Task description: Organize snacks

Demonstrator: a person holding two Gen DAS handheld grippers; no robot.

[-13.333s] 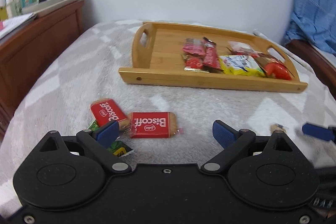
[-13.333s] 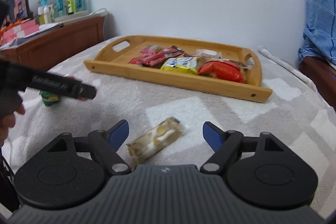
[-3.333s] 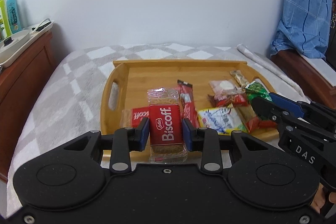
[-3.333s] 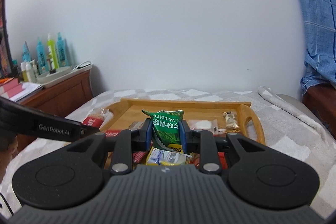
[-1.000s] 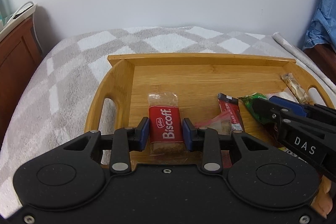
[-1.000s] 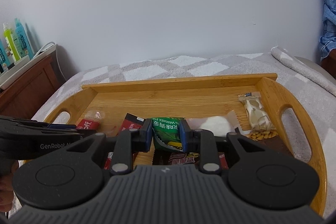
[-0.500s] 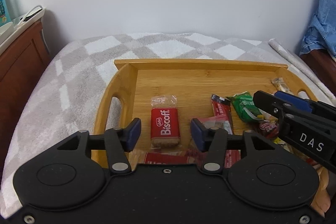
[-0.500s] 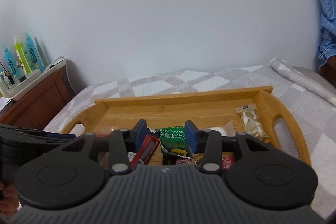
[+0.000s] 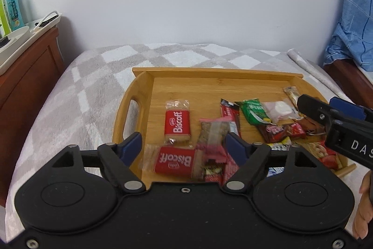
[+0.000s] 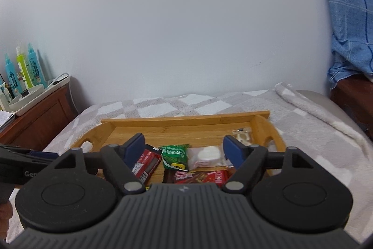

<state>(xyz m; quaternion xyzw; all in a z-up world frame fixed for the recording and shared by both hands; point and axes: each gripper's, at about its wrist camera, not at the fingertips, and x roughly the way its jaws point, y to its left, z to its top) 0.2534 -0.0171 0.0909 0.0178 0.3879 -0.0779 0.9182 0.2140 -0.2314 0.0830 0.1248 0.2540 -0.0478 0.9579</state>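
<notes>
The blanket [image 9: 93, 90] spreads grey and white under everything, its near part hidden behind the gripper bodies in both views. On it sits the tray [image 9: 139, 95], a wooden one with cut-out handles; its near rim is covered by the left gripper's housing in the left view and by the right gripper's in the right view, and its right end is partly blocked by the right gripper reaching in from the side.

The left gripper [image 9: 184, 146] hangs above the tray's near left part, jaws opening and already wide, nothing clasped; the packets seen between its pads lie flat on the wood below. The right gripper [image 10: 184, 148] is likewise let go, jaws opening wide, empty, with snacks showing beneath the gap.

All the snacks lie inside the tray. At the left, one Biscoff [image 9: 177, 125] lies lengthwise, apart from the heap, and a second Biscoff [image 9: 174, 162] lies crosswise nearer the camera, its clear wrapper end blurred. Beside them is a clear pink-edged packet [image 9: 213, 132]. Further right come a red bar [image 10: 146, 165], a green pack [image 10: 174, 155], a white sweet [image 10: 207, 155] in clear wrap and a small nut bag [image 10: 243, 135] by the far right wall. The lower right packets overlap and are hard to tell apart.
</notes>
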